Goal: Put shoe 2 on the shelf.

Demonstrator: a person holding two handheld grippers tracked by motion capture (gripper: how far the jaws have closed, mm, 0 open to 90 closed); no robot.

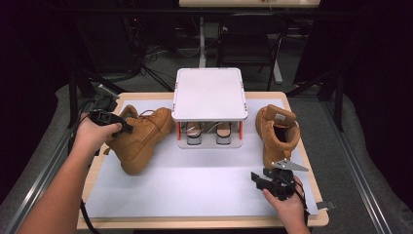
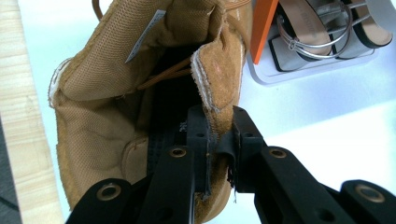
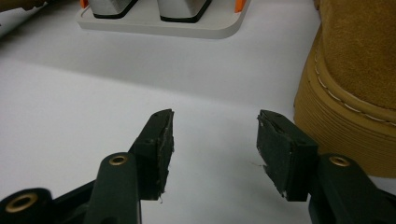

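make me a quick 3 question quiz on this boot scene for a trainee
1. True or false: the left tool is shut on the collar of the left boot.
2. The right tool is: A) shut on a lace B) open above the mat C) inside the rack.
3. What sits on the lower shelf of the white rack?

Key: 1 true. 2 B, beside the right boot. 3 A pair of sandals.

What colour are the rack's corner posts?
Orange posts on the white rack; the left gripper view shows them best.

The white mat (image 1: 195, 185) is lit evenly from overhead, surroundings are left dark, and close jaws are slightly blurred.
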